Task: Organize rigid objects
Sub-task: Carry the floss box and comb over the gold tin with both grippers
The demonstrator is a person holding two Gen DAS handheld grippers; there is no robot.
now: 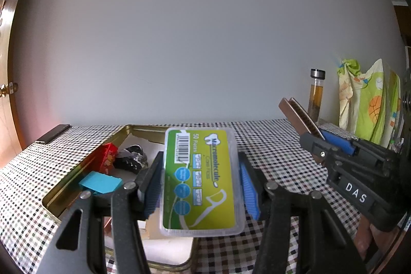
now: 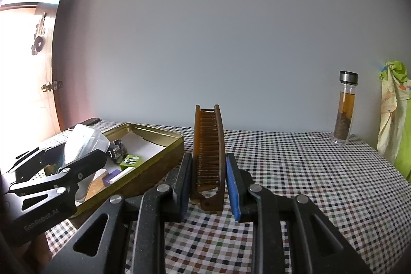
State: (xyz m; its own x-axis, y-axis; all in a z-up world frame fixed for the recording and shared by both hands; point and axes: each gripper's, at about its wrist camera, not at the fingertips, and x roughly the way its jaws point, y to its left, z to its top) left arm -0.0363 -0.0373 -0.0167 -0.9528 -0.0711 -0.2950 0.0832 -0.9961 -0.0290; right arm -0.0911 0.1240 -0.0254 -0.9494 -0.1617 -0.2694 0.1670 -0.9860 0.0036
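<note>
My left gripper (image 1: 201,181) is shut on a clear dental floss box (image 1: 200,179) with a green label, held flat above the near right corner of the open gold tin (image 1: 64,186). In the tin lie a red packet (image 1: 106,157), a black object (image 1: 131,158) and a blue block (image 1: 100,182). My right gripper (image 2: 208,181) is shut on a brown folding comb (image 2: 208,145), held upright over the checked tablecloth, just right of the gold tin (image 2: 164,148). The left view shows the right gripper (image 1: 323,143) with the comb (image 1: 299,117) at right. The floss box (image 2: 84,143) also appears in the right view.
A glass bottle (image 2: 345,109) with brown liquid stands at the back right by the wall. A green patterned cloth bag (image 1: 367,104) hangs at the far right. A dark flat object (image 1: 52,134) lies at the table's back left corner. A wooden door is at left.
</note>
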